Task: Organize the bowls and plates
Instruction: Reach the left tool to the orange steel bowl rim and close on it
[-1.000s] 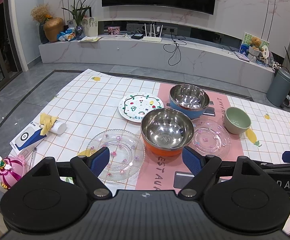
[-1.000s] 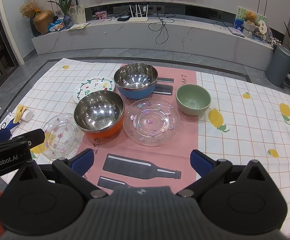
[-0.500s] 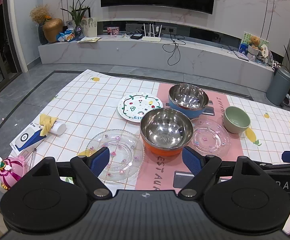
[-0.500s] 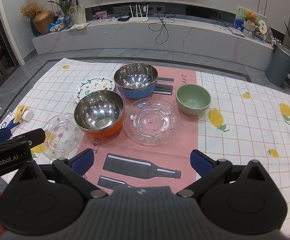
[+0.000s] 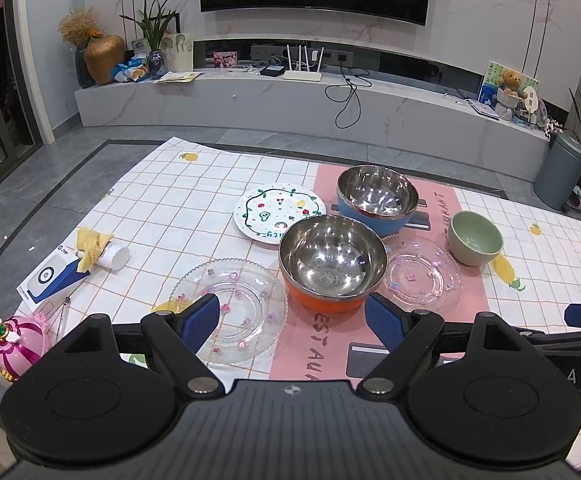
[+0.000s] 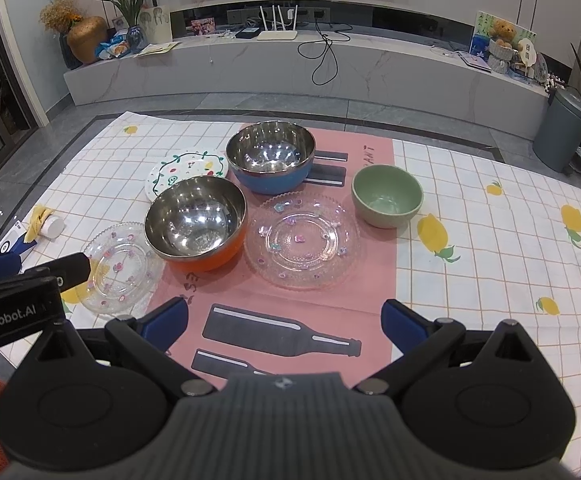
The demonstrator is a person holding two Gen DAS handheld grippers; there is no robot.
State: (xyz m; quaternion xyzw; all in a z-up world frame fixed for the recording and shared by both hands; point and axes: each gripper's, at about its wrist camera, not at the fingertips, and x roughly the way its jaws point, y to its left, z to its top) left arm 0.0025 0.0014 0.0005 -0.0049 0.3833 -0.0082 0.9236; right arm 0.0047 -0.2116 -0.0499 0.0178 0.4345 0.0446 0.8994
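On the checked cloth stand an orange steel bowl (image 5: 332, 264) (image 6: 196, 224), a blue steel bowl (image 5: 376, 198) (image 6: 270, 160) behind it, and a green bowl (image 5: 475, 238) (image 6: 387, 195) at the right. A painted white plate (image 5: 278, 212) (image 6: 184, 168) lies behind the orange bowl. One clear glass plate (image 5: 232, 308) (image 6: 120, 268) lies left of it, another (image 5: 424, 278) (image 6: 302, 238) right of it. My left gripper (image 5: 292, 320) is open and empty, just short of the orange bowl. My right gripper (image 6: 284, 320) is open and empty over the pink strip, short of the right glass plate.
A blue-white box (image 5: 52, 276), a yellow cloth on a white tube (image 5: 102, 250) and a pink toy (image 5: 18, 344) lie at the cloth's left edge. A grey bin (image 5: 560, 174) stands at the far right. A long marble TV shelf (image 5: 290, 100) runs behind.
The left gripper's view has shifted very slightly; dishes and the right gripper stay where they were.
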